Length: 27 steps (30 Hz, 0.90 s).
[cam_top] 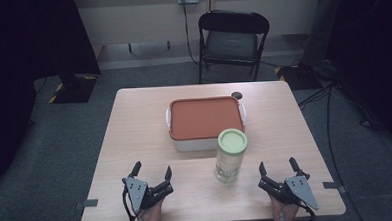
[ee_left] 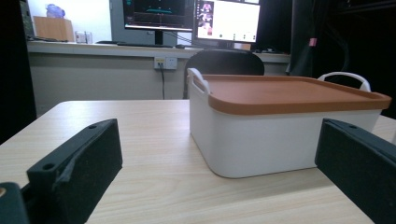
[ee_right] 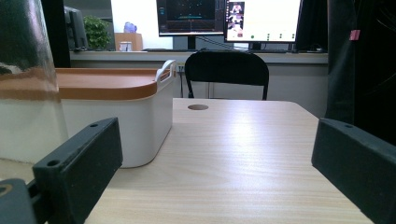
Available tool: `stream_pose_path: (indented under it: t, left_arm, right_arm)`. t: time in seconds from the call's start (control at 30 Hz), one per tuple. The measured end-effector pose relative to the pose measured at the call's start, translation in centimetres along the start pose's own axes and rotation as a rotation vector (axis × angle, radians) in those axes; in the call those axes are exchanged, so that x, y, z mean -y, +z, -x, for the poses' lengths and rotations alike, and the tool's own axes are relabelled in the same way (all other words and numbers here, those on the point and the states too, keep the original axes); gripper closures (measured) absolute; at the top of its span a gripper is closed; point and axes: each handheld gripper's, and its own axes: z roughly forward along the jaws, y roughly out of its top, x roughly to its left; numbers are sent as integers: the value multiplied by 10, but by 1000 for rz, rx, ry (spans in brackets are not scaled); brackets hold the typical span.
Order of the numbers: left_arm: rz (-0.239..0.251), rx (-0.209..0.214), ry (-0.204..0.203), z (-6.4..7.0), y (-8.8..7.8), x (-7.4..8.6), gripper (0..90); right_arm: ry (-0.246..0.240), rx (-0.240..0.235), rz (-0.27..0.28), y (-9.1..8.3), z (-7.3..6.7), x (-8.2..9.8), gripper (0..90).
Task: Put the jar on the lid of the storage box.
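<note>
Pale wood-grain surface (cam_top: 135, 138), both grippers parked at its near edge; nothing is gripped yet, so this is judged to be the start, before any reach.

Left gripper (cam_top: 151, 171): jaws spread wide, nothing held, resting low near the front-left of the surface. In the left gripper view the white storage box (ee_left: 261, 140) is seen straight ahead between the jaws, well apart from them, with its orange lid (ee_left: 289, 93) seated flat and white handles at both ends.

Centre: the box (cam_top: 204, 121) sits mid-surface. A clear jar (cam_top: 229, 159) with a pale green lid (cam_top: 232, 141) stands upright just in front of the box's near-right corner; whether they touch cannot be told.

Right gripper (cam_top: 277, 168): jaws wide apart, nothing held, just right of the jar. In the right gripper view the jar (ee_right: 25, 84) is seen at the far left, outside the jaw line.

Next move, as judged: the right gripper would need to be swung left to centre the jar between the jaws before closing, or the left sent forward to the box.

Around: a small dark disc (cam_top: 237, 94) beyond the box, a black folding chair (cam_top: 232, 41) behind the surface. The jar blocks a direct right-side approach to the box's front.
</note>
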Motion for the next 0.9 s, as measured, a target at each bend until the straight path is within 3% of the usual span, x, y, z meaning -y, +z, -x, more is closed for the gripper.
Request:
stream_pose_path:
  t: [0.43, 0.53, 0.63, 0.9]
  left_arm:
    - [1, 34, 5, 9, 1, -6, 3]
    - [-6, 51, -20, 11, 1, -6, 2]
    - [-10, 47, -3, 15, 0, -6, 2]
    - [-15, 64, -10, 19, 1, -6, 1]
  right_arm:
    - [1, -1, 0, 0, 0, 0, 11]
    - [1, -1, 0, 0, 0, 0, 11]
    - [1, 3, 0, 0, 0, 0, 11]
    - [1, 3, 0, 0, 0, 0, 11]
